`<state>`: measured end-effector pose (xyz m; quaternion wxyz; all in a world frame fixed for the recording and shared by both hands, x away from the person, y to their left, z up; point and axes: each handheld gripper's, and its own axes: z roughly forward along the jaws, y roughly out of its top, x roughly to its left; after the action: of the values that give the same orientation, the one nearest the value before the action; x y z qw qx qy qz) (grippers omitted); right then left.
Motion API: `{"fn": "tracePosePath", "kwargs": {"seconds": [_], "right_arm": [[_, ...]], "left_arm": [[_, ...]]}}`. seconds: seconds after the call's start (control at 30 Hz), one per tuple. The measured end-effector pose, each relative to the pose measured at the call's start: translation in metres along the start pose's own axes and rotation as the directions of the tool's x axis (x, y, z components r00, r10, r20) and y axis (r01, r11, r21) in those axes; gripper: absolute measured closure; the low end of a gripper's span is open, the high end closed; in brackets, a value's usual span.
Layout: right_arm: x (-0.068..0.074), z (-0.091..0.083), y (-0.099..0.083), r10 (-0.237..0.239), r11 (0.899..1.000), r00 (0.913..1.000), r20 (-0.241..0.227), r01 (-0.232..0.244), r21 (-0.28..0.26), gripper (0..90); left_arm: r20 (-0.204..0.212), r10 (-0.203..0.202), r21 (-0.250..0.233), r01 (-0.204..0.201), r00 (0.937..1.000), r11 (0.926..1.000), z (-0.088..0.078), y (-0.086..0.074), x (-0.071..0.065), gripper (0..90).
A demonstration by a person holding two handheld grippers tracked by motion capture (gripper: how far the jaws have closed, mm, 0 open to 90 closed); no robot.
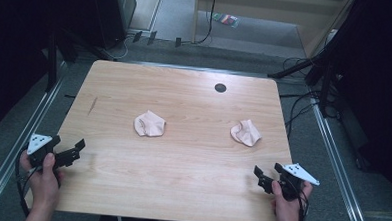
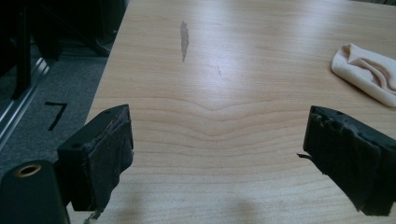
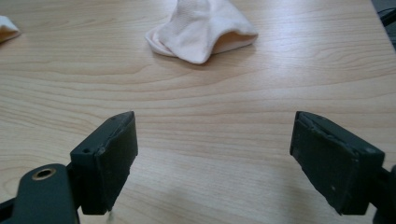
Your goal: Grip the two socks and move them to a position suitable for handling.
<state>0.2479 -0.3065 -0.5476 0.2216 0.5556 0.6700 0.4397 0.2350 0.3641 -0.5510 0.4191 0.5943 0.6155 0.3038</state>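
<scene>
- Two pale cloth pieces on wooden table [image 1: 182, 155], both crumpled, well apart from each other, neither touched.
- Far left, near edge: left gripper [image 1: 74, 150] held low over the table corner, jaws spread wide, nothing between them. Grey three-cornered plate on top, cable trailing back past the left hand [image 1: 43, 176].
- Left gripper view: bare wood between the two black pads [image 2: 109, 158]; dark streak [image 2: 184, 39] in the grain ahead; left cloth [image 2: 369, 72] off at the upper right, so the tool is aimed past it, not at it. Probably a rest pose before any reach.
- Centre-left of table: left cloth [image 1: 149, 124], bunched with folds turned up; raised folds likely offer a pinch point.
- Small dark round hole [image 1: 220, 87] in the tabletop toward the far edge, between the cloths and beyond them.
- Centre-right: right cloth [image 1: 246, 132], also bunched, one fold standing up like a peak.
- Right gripper view: right cloth [image 3: 201, 30] almost straight ahead, apart from the jaws, open side facing the camera; well lined up for a forward reach.
- Far right, near edge: right gripper [image 1: 269, 173], jaws likewise wide apart and empty, gripped by the right hand [image 1: 287, 202].
- Judged stage: start position, one tool per cloth, symmetric setup.
</scene>
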Motion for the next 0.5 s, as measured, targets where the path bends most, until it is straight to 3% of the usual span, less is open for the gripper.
{"fn": "tracePosePath", "kwargs": {"seconds": [0.2,0.33,0.4,0.5], "right_arm": [[0.009,-0.005,0.011,0.007,0.999,1.0000,-0.006,-0.007,-0.033,14.5],[0.019,-0.007,0.022,-0.020,0.999,0.9995,-0.022,0.019,-0.050,14.5],[0.032,-0.007,0.033,-0.050,0.997,0.9972,-0.055,0.046,-0.059,14.4],[0.042,0.000,0.045,-0.085,0.995,0.9946,-0.060,0.082,-0.050,14.5]], "left_arm": [[0.005,0.005,0.006,-0.006,1.0000,1.0000,0.001,0.000,0.000,9.2],[0.015,0.005,0.001,-0.005,0.9999,1.0000,0.000,0.000,0.000,9.2],[0.015,0.005,0.004,-0.005,0.9999,1.0000,0.000,0.000,0.000,9.2],[0.018,0.003,0.004,-0.003,0.9998,1.0000,0.000,0.000,-0.001,9.3]]}}
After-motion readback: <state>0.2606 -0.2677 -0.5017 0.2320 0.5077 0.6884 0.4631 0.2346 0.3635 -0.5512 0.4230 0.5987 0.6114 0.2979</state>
